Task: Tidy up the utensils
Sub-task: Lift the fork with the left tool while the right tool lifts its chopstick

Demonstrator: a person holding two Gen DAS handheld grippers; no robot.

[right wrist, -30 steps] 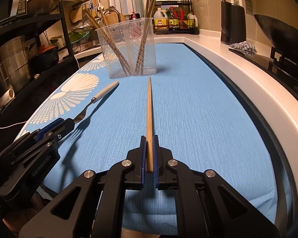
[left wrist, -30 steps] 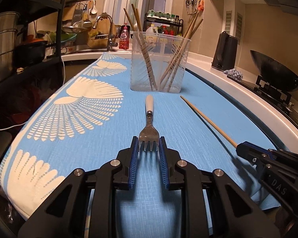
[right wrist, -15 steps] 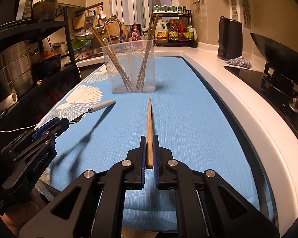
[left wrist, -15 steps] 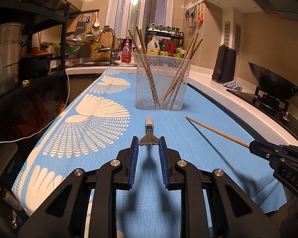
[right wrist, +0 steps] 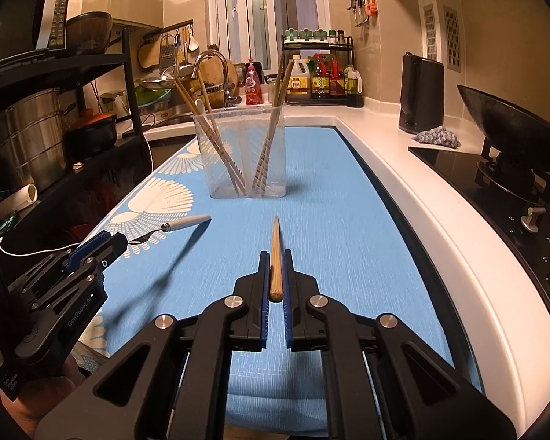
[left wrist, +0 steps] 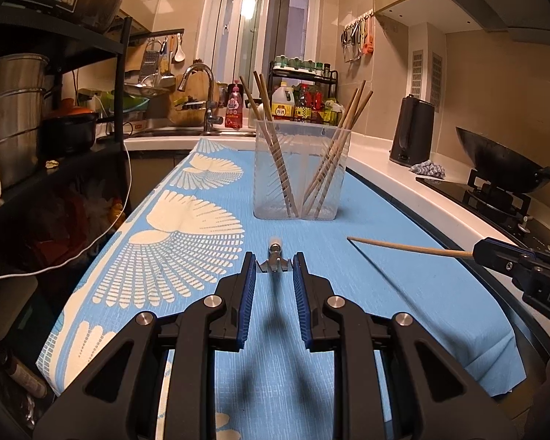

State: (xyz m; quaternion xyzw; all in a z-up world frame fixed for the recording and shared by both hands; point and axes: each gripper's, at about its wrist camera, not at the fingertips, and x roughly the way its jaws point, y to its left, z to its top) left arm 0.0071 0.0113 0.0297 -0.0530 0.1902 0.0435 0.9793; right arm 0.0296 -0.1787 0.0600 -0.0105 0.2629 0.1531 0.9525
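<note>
My left gripper [left wrist: 274, 268] is shut on the tines of a metal fork [left wrist: 275, 258] with a white handle and holds it above the blue cloth; it also shows in the right wrist view [right wrist: 179, 224]. My right gripper [right wrist: 275, 262] is shut on a wooden chopstick [right wrist: 275, 256] and holds it in the air; the chopstick also shows in the left wrist view [left wrist: 407, 246]. Both utensils point toward a clear plastic holder [left wrist: 299, 168] with several chopsticks standing in it, straight ahead on the cloth; the holder also shows in the right wrist view [right wrist: 244, 152].
A blue cloth with white fan prints [left wrist: 385, 293] covers the counter. A black shelf rack with pots [left wrist: 36, 110] stands at the left. A sink with tap [left wrist: 201, 95] lies behind. A black kettle [right wrist: 420, 93], a wok on the hob [right wrist: 506, 135] and a rag [right wrist: 438, 135] stand at the right.
Both grippers have lifted their utensils off the cloth: the fork and the chopstick lay on it a second ago and now hang above it, tips raised toward the holder.
</note>
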